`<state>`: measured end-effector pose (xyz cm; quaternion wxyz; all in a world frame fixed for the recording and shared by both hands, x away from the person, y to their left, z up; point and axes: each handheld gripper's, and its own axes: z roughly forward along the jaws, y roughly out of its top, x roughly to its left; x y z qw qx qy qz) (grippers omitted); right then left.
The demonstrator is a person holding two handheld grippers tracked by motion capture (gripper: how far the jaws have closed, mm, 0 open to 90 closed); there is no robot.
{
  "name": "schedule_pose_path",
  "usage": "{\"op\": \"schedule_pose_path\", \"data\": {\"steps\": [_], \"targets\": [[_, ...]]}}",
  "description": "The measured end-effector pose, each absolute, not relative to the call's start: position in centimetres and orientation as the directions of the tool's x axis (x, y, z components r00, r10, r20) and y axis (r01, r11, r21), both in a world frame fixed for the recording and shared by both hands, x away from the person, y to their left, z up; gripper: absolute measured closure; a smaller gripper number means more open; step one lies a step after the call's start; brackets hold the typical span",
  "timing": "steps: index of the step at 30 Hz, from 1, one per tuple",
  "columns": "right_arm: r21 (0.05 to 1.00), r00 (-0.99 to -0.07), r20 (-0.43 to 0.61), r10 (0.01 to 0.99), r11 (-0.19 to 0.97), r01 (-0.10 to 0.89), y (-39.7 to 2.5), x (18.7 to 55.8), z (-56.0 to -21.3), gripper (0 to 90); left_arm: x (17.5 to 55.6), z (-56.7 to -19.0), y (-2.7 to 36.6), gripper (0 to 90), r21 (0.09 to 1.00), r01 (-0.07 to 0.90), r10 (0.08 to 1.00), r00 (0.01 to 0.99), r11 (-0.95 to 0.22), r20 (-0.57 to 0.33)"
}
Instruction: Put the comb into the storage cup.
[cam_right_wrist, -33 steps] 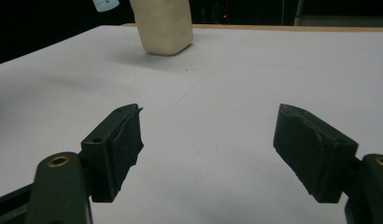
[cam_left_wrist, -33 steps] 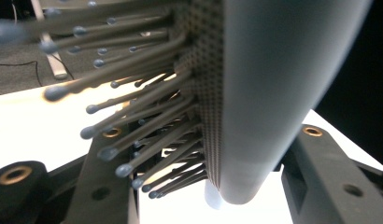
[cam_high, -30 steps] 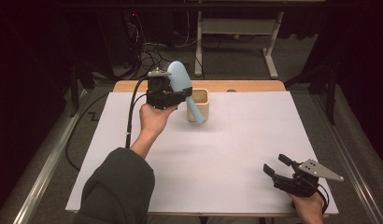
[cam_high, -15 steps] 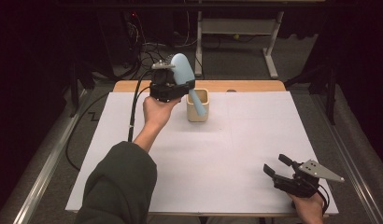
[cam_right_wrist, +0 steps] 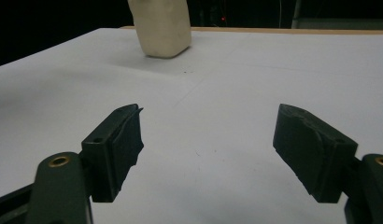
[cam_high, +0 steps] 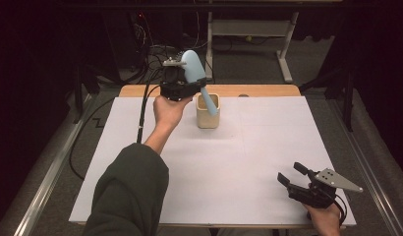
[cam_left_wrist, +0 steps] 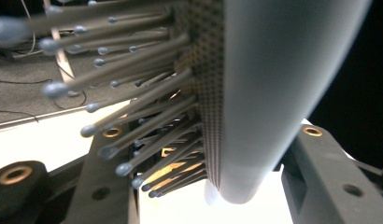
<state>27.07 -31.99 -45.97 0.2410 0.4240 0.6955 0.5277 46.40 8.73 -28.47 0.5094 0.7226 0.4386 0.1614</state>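
We held the pale blue plastic hairbrush (cam_high: 194, 73) in our left gripper (cam_high: 182, 88), above and just to the far-left of the cream square ceramic cup (cam_high: 208, 111). The brush's long axis ran steeply down and to the right from the gripper: the broad bristled head stood up above the fingers, and the slim handle slanted down so that its tip lay inside the cup's mouth, against the right-hand part of the rim as far as we could tell. That slant was the relation the coming move turned on, we judged; the handle was already in the cup, so the brush only had to be lowered along its own axis and let go.

In the left gripper view the fingers (cam_left_wrist: 329, 177) were clenched on the brush, one at each side of it, with the grey ball-tipped bristles (cam_left_wrist: 133, 126) fanning out to the left of the smooth back.

Our right gripper (cam_high: 299, 178) lay well apart from the cup, at the near right corner of the white-covered tabletop (cam_high: 248, 167), resting low over it. Its fingers (cam_right_wrist: 119, 144) stood released and wide, grasping nothing, pointed toward the cup. The left hand was far the nearer to the cup
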Motion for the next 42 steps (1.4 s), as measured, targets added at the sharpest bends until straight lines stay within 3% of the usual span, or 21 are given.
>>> {"op": "schedule_pose_path", "data": {"steps": [42], "targets": [[0.942, -0.531, 0.114, 0.839, 0.078, 0.325, -32.1, 27.1, -45.9, 24.4, 50.4, -30.7, 7.8, 53.6, 0.862, 0.5, 0.866, 0.464, -0.082, -0.187]]}}
